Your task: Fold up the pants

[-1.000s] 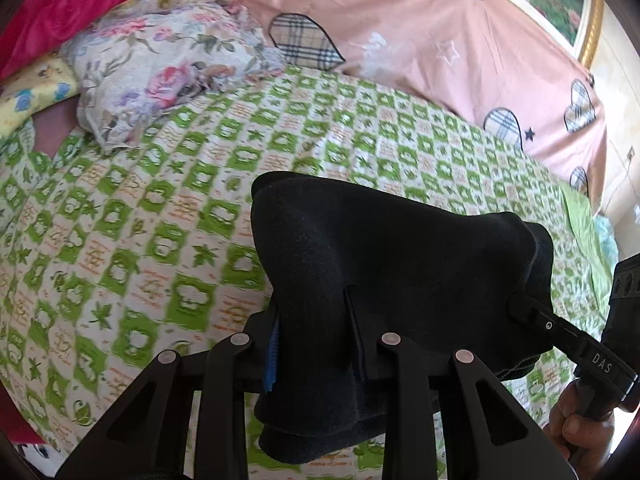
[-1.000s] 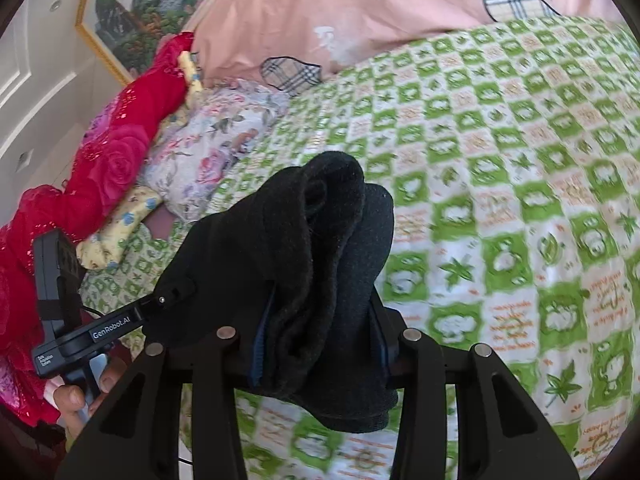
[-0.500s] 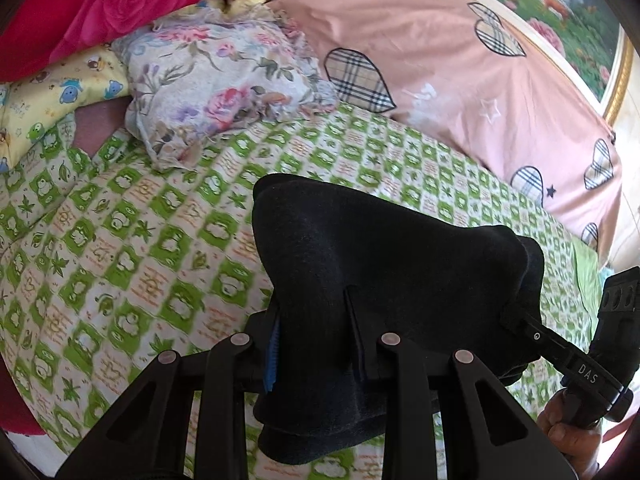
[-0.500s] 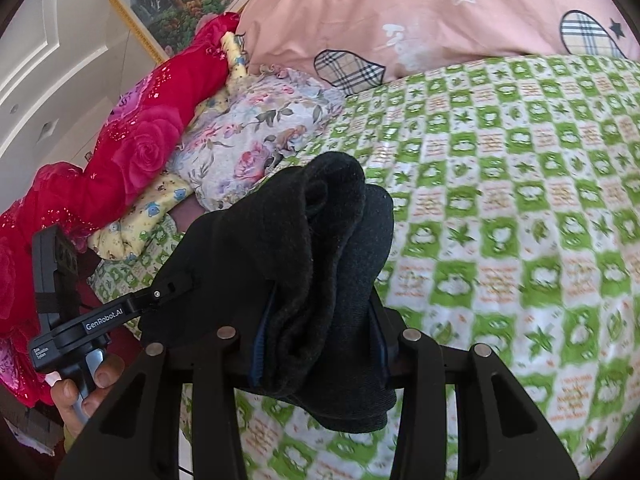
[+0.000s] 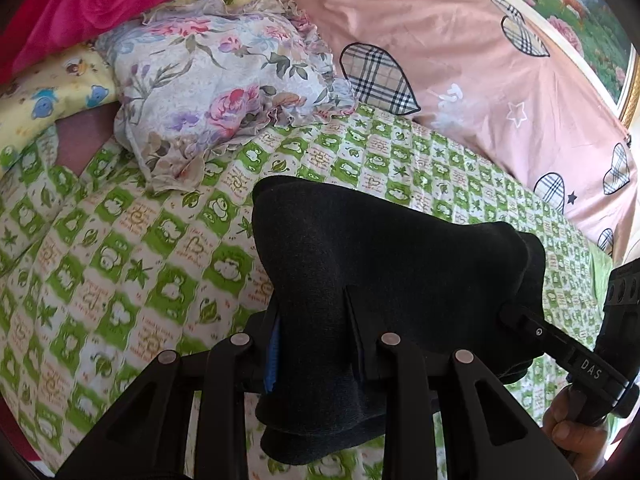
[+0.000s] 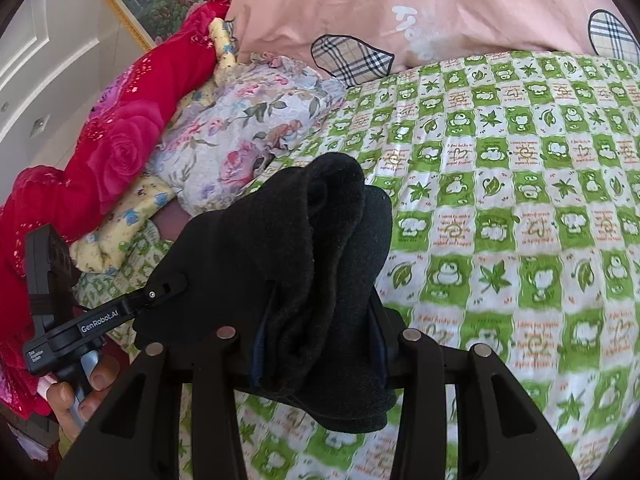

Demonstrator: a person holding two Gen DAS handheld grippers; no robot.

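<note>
Left tongs [image 5: 314, 344] and right tongs [image 6: 318, 340] both clamped on the folded black pants [image 5: 384, 264], held bunched between them in the air above the green checked bedsheet [image 5: 120, 248], short of the floral pillow [image 5: 216, 80]

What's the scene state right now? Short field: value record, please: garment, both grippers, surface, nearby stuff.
garment: black pants, bunched, held up between both grippers
left gripper: shut on the pants
right gripper: shut on the pants, fabric draped over its fingers
surface: green checked bedsheet
contact: cannot tell whether the hanging edge touches the sheet
nearby: floral pillow, red rose blanket, pink quilt
</note>
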